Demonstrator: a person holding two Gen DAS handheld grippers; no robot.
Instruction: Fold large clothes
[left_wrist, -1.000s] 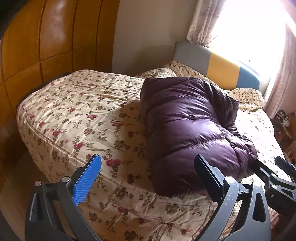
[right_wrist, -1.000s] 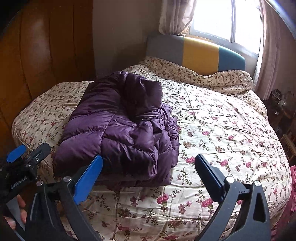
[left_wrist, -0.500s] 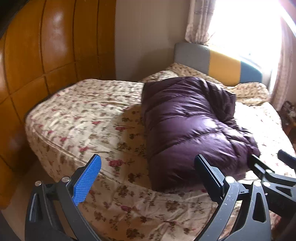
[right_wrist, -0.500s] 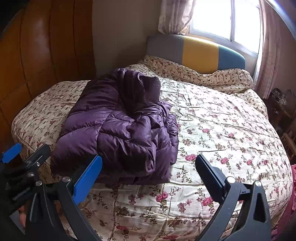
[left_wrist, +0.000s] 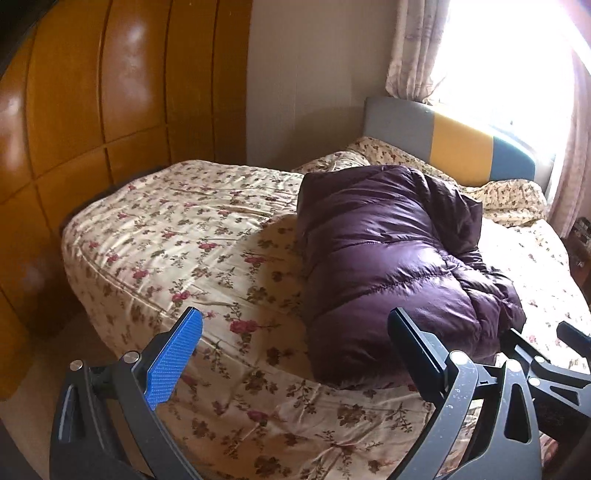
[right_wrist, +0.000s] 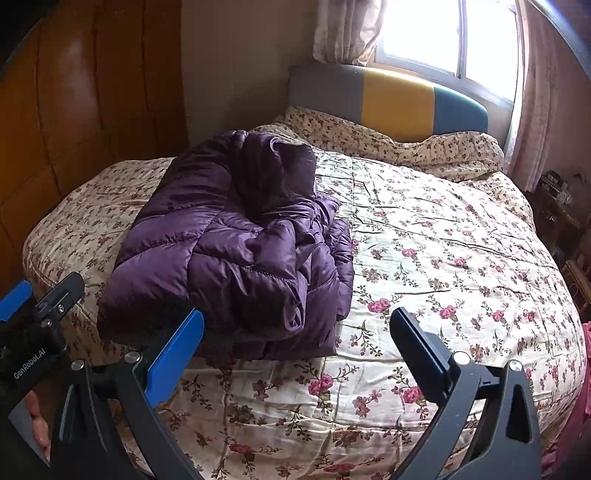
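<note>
With the purple down jacket (right_wrist: 236, 251) lying folded in a bundle on the floral bedspread (right_wrist: 443, 258) toward its wardrobe-side edge, both the left gripper (left_wrist: 291, 350) and right gripper (right_wrist: 295, 347) hang spread wide and empty just short of it, so finishing well probably means pulling straight away without snagging the loose top flap.

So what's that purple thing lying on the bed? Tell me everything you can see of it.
It is a purple puffer jacket, shiny and quilted in stitched, padded bands, likely a slick synthetic shell. It lies folded into a thick, rumpled bundle, smoother on one side, with looser folds bunched on top and along one edge. It rests on the floral bedspread near the bed's foot, toward the wooden wardrobe. Nothing else touches it: both the left gripper and the right gripper are open and clear of it.
</note>
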